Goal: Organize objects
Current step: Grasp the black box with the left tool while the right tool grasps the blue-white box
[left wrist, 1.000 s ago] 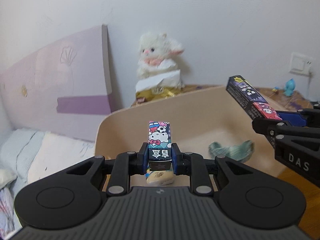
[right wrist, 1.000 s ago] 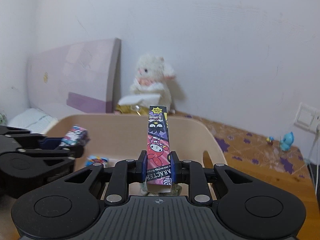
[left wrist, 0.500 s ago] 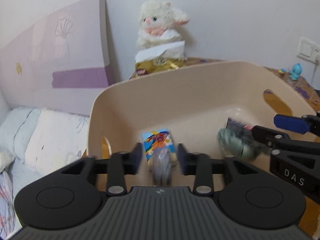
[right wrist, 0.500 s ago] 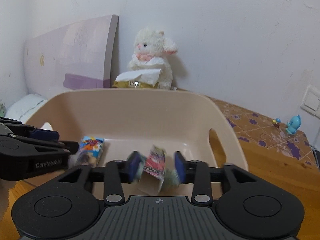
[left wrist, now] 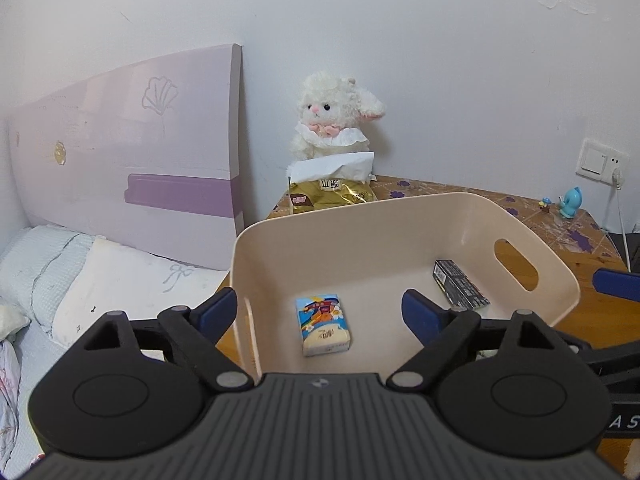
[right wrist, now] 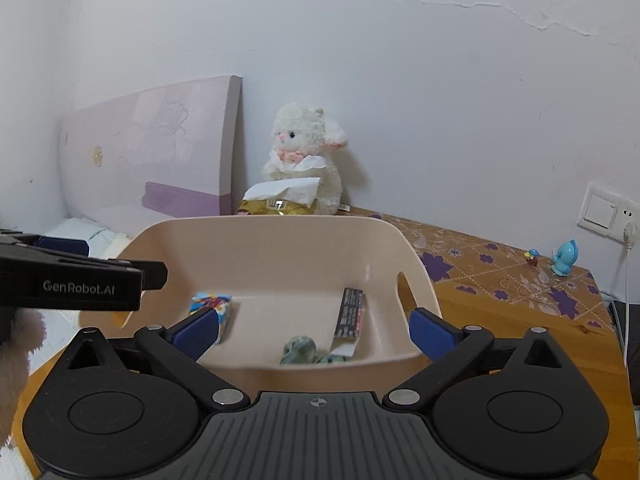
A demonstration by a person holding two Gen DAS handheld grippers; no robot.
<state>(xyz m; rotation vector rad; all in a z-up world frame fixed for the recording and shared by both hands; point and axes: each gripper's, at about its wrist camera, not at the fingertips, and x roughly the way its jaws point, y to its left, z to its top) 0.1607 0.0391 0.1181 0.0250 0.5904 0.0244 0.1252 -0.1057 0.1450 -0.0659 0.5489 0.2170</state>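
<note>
A beige plastic bin (left wrist: 440, 216) (right wrist: 280, 228) stands on the wooden table. On its floor lie a colourful tissue pack (left wrist: 322, 325) (right wrist: 212, 304), a long dark cartoon box (left wrist: 460, 289) (right wrist: 351, 312) and a green crumpled item (right wrist: 300, 352). My left gripper (left wrist: 320, 312) hovers over the bin's near left side, open and holding nothing. My right gripper (right wrist: 314, 328) is over the bin's near rim, open and holding nothing. The small Hello Kitty box is out of sight.
A white plush lamb (left wrist: 332, 120) (right wrist: 304, 156) sits behind a gold tissue pack (left wrist: 332, 194) at the wall. A purple headboard (left wrist: 128, 168) and a bed (left wrist: 80, 280) lie left. A blue figurine (left wrist: 570, 202) (right wrist: 564, 258) and wall socket (right wrist: 608, 212) are right.
Both grippers have opened wide and drawn back from the bin. The long cartoon box now lies in the bin; the small box has left the left gripper.
</note>
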